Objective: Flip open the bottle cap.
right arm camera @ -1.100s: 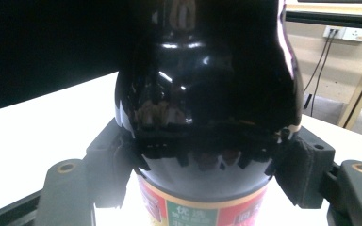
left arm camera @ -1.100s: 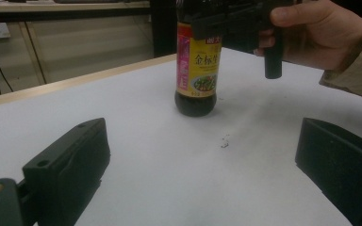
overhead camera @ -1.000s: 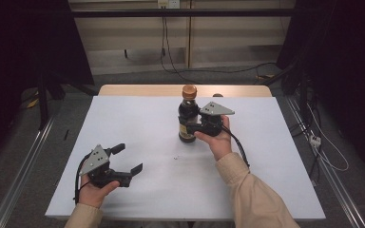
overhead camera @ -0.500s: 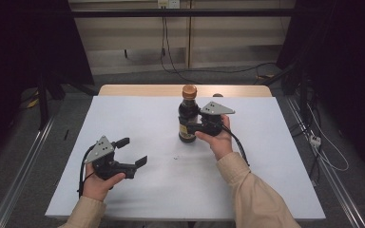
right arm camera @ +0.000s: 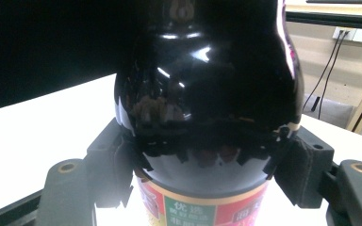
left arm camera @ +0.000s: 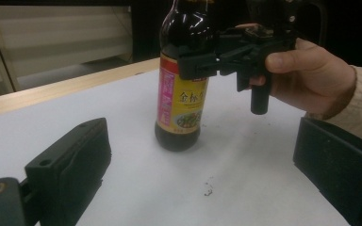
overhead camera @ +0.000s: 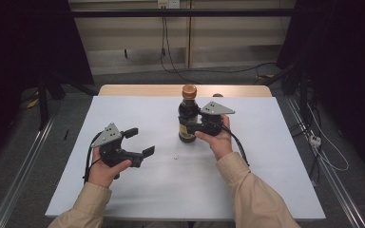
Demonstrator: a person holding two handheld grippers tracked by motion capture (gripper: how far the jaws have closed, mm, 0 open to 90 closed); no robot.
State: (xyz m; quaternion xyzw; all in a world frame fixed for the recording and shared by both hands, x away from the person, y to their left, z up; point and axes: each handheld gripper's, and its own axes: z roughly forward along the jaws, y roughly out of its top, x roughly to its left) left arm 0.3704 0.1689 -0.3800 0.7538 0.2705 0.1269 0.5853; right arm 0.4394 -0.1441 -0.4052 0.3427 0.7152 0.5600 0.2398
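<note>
A dark soy sauce bottle (overhead camera: 187, 118) with a brown cap and a red and yellow label stands upright on the white table (overhead camera: 266, 156). My right gripper (overhead camera: 191, 127) is shut on the bottle's body from the right; in the right gripper view its jaws press both sides of the bottle (right arm camera: 207, 94). My left gripper (overhead camera: 140, 141) is open and holds nothing, a short way left of the bottle and pointed at it. The left gripper view looks between its spread jaws at the bottle (left arm camera: 181, 94) and the right gripper (left arm camera: 207, 63) clamped on it.
A wooden strip (overhead camera: 142, 90) borders the table's far edge. Metal rails (overhead camera: 24, 171) run along the floor on both sides, and cables (overhead camera: 323, 147) lie on the right. A few dark specks (left arm camera: 208, 188) mark the table in front of the bottle.
My left gripper has moved forward and right, toward the bottle, staying open. The right gripper and the bottle have not moved.
</note>
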